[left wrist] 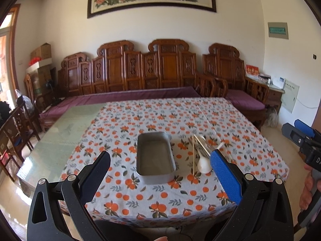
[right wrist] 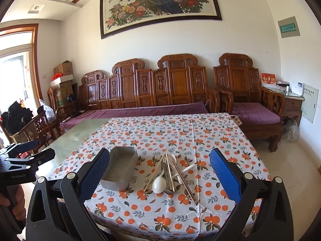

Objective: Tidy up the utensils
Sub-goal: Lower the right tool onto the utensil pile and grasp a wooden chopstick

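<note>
On the orange-print tablecloth [right wrist: 160,132], a pile of utensils [right wrist: 170,172] — chopsticks, a white spoon [right wrist: 159,184] and metal pieces — lies just beside an empty metal tray [right wrist: 118,170], at the tray's three o'clock. Both handheld tongs hang spread wide and empty above the near table edge: the left gripper [left wrist: 160,172] facing the tray, the right gripper [right wrist: 160,176] facing the pile. A carved wooden bench [right wrist: 150,92] lines the wall at twelve o'clock.

Readable text is scarce. Left gripper [right wrist: 30,156] body in the right wrist view carries small white lettering, looks like "GenRobot.AI" (blurry, not certain). Right gripper [left wrist: 301,132] body in the left wrist view shows a cut-off "D". Green wall sign [right wrist: 288,27], red box [right wrist: 268,80] and painting [right wrist: 160,6] lettering: too small to read.
</note>
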Demonstrator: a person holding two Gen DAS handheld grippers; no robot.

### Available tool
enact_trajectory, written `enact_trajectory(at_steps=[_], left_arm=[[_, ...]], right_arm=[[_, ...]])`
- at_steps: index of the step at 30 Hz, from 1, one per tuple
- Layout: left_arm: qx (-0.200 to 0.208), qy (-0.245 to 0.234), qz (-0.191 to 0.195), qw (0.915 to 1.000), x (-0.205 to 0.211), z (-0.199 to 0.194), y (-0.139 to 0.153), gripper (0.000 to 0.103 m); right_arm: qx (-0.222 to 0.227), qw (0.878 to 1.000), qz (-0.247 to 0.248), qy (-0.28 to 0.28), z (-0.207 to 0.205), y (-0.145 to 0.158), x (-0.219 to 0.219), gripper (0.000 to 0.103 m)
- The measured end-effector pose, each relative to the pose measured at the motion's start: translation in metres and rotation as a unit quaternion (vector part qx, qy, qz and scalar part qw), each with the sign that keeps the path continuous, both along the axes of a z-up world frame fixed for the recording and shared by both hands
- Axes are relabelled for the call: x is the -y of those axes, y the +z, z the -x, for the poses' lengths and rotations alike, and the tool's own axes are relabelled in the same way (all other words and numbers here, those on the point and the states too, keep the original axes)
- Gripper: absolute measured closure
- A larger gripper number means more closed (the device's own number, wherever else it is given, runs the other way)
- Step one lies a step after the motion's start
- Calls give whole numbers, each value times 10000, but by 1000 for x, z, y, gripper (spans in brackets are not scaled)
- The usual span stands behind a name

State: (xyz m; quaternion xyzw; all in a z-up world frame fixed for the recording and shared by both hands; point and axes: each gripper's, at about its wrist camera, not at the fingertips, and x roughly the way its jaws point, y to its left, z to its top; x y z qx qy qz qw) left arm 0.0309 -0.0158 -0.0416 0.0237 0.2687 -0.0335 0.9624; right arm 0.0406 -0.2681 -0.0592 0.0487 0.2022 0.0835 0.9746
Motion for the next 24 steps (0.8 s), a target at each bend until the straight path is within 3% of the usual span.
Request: enact_trajectory(at_steps=[6, 12, 15, 19, 24], left_arm=[[-260, -112, -15, 9996, 0, -15, -24, 7], [-576, -398, 64, 9975, 2, -35, -45, 7], [-785, -572, 50, 9953, 5, -48, -57, 7], [-928, -730, -6, 9930, 11, -61, -70, 7], [-1058, -898, -20, 9903, 20, -77, -82, 7]], right_arm=[[-202, 9998, 26, -28, -19, -27, 8, 3], [-479, 9988, 116, -2, -51, -56, 16, 15], [-655, 9976, 226, 33, -68, -71, 17, 25], [-944, 9946, 409, 150, -93, -93, 17, 47], [-1365, 9890, 446, 368, -125, -123, 22, 62]])
